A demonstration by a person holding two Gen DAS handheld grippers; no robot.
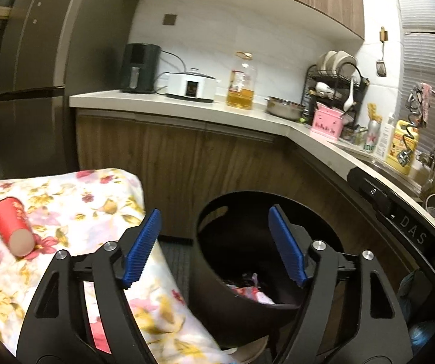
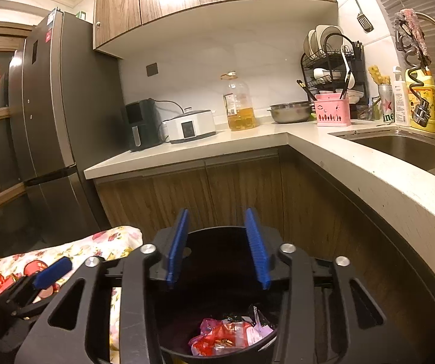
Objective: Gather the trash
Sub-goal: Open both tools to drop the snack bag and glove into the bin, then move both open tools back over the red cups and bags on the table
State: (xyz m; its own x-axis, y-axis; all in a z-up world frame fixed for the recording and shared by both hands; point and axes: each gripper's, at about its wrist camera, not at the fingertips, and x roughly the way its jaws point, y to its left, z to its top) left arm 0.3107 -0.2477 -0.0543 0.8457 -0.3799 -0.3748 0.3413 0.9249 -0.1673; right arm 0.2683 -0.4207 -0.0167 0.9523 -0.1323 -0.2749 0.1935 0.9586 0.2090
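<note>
Black round plastic trash bin (image 2: pixel 217 273) sits lower centre, crumpled red and pink wrappers (image 2: pixel 229 336) inside. Right tongs (image 2: pixel 219 247) and left tongs (image 1: pixel 214 247) both released, nothing between them. Red paper cup (image 1: pixel 12 227) lies on floral-cloth desk (image 1: pixel 75 200), lower left.

Each black tool (image 1: pixel 214 245) carries 2 ribbed blue pads (image 2: pixel 256 247), silver screws.

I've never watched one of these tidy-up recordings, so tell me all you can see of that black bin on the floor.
The black bin is round, open-topped and looks like smooth plastic, with a cut-out handle slot near its rim. It stands in front of the wooden cabinets, close beside the flower-patterned cloth; whether they touch is unclear. Crumpled red and pale wrappers lie at its bottom. Both grippers are above it, jaws open and empty.
</note>
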